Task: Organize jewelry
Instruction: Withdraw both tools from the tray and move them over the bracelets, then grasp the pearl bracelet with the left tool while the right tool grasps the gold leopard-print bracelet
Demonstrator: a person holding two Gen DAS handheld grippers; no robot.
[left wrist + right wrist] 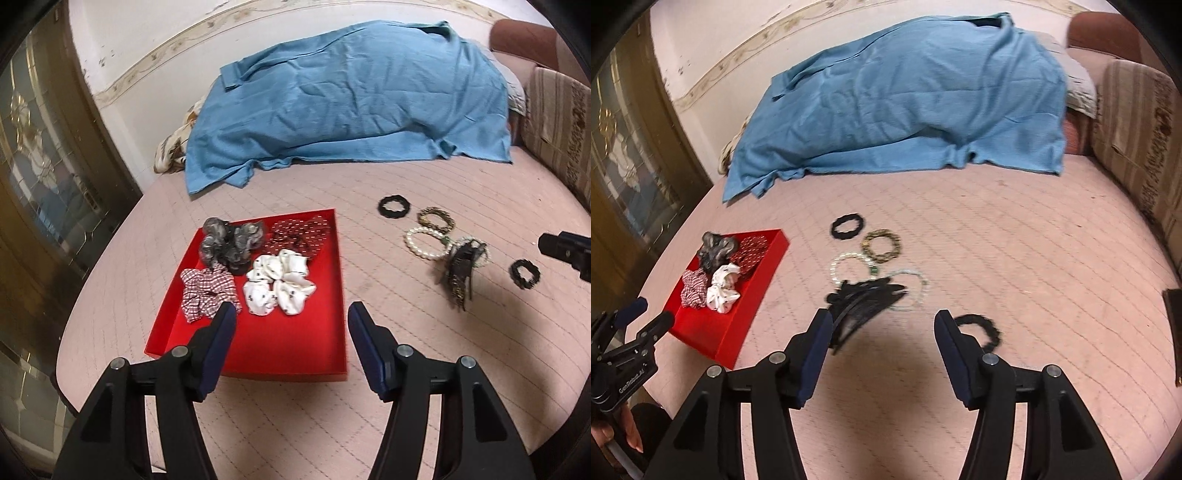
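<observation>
Both grippers, left (291, 314) and right (882, 321), hang with jaws open and empty over a bed (1015, 258), where light, stiff bracelets (882, 245) look easiest to pinch across the rim.

Black plastic frames on the left gripper (291, 321) and right gripper (882, 328), navy pads, silver pivot screws; white lettering lower left of right view.

2 oblique wrist views, shared red tray (258, 350)
</observation>
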